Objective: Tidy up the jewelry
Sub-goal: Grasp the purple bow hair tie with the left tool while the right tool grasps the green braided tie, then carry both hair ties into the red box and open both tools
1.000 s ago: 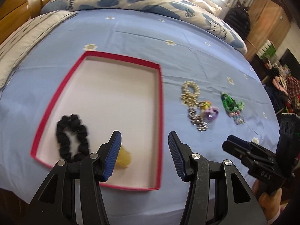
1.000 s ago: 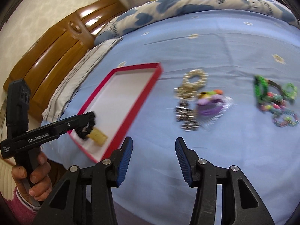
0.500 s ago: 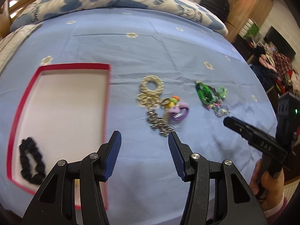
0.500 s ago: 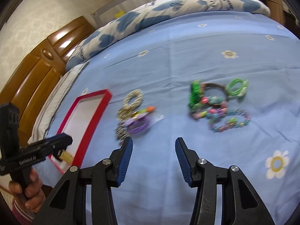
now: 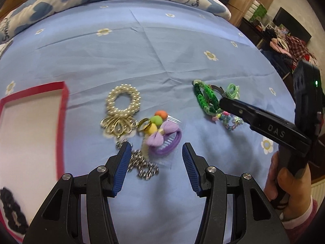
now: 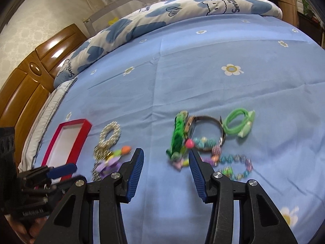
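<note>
**Readable lettering**

"DAS" is read on the black body of the right gripper point(image 5: 221, 103), seen from the left wrist view beside the green bracelet point(image 5: 205, 98). "Smile" is printed on the quilt point(image 6: 213, 4) beside a drawn cat face, at the far edge of the sheet point(image 6: 182, 77); the same word is partly seen again on the quilt's left end. A pale brand line stands on the left gripper's point(image 6: 67, 172) handle, too blurred to be read.

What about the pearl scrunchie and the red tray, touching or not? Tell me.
Apart. The left wrist view shows bare blue sheet between the pearl scrunchie and the red tray; the right wrist view shows the same gap.
</note>
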A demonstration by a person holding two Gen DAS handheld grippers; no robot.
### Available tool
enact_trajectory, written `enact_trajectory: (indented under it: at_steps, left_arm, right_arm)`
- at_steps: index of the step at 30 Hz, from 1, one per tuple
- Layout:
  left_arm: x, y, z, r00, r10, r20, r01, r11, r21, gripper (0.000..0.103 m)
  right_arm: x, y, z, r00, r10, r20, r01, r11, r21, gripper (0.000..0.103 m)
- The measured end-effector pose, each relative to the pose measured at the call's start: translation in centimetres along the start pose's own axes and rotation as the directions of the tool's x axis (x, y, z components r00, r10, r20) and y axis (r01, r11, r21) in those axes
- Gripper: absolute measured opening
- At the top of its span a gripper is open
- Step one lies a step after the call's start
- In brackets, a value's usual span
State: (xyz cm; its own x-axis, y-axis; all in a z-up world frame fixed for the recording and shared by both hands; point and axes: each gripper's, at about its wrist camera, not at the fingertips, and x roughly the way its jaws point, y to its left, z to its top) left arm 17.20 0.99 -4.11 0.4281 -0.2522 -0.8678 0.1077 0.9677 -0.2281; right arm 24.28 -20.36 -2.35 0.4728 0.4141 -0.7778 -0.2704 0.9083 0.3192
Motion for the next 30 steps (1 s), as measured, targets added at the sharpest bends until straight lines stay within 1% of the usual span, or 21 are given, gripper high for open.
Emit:
enact_trajectory:
  at_steps: [1,3,4,5,6,7,8,11,14,23,30]
  left_arm:
    - [0.5,0.0,0.2,1.0,-0.005,-0.012,0.005,1.0,0.001,0.051]
    - [1.6,0.0,0.5,0.999,-0.016,-0.035,0.016,1.0,0.002,0.051]
    - [1.9,0.0,0.6,0.999,-0.018,-0.041,0.018,1.0,0.004,0.05]
    - [2.4,0.0,0.7,0.999,-0.017,-0.051,0.017,1.0,0.007,0.046]
    - [2.7,0.0,0.7,0.998,-0.018,-0.059,0.018,1.0,0.008,0.033]
    - [3.1,0.0,0.7,0.997,-0.023,-0.07,0.023,1.0,0.006,0.027]
    - [3.3,0.0,0.6,0.997,-0.032,-0.074,0.032,0.999,0.001,0.02]
    - [3.0,0.3,0.6,0.998,-0.033,-0.058,0.032,0.999,-0.004,0.012]
    - [2.2,0.7,0.4,0.998,-0.044,-0.042,0.043,0.999,-0.016,0.01]
    - [-2.3,2.4,-1.1,0.998,-0.058,0.028,0.06,0.995,-0.078,0.009]
    - [-5.7,4.8,-2.6,0.997,-0.032,0.076,0.042,0.989,-0.14,0.009]
  right_arm:
    - [0.4,-0.1,0.3,1.0,-0.006,-0.001,0.006,1.0,-0.004,0.046]
    - [1.4,-0.3,0.7,1.0,-0.017,-0.015,0.017,1.0,-0.007,0.041]
    - [1.9,-0.4,0.8,1.0,-0.017,-0.023,0.017,1.0,-0.005,0.034]
    - [2.3,-0.6,0.8,0.999,-0.021,-0.032,0.02,1.0,-0.005,0.03]
    - [2.8,-0.7,0.8,0.999,-0.025,-0.042,0.025,1.0,-0.006,0.027]
    - [3.0,-0.8,0.7,0.999,-0.027,-0.046,0.027,1.0,-0.005,0.017]
    - [3.1,-0.9,0.6,0.998,-0.029,-0.047,0.029,1.0,-0.004,0.011]
    - [2.8,-1.1,0.3,0.999,-0.023,-0.033,0.023,1.0,0.005,0.01]
    - [2.1,-1.1,0.3,1.0,-0.012,-0.017,0.012,1.0,0.014,0.01]
    - [-1.1,0.9,-0.1,0.998,0.066,0.025,-0.066,0.998,0.019,0.009]
    - [-2.2,4.2,-0.9,0.989,0.144,0.025,-0.144,0.99,0.006,0.009]
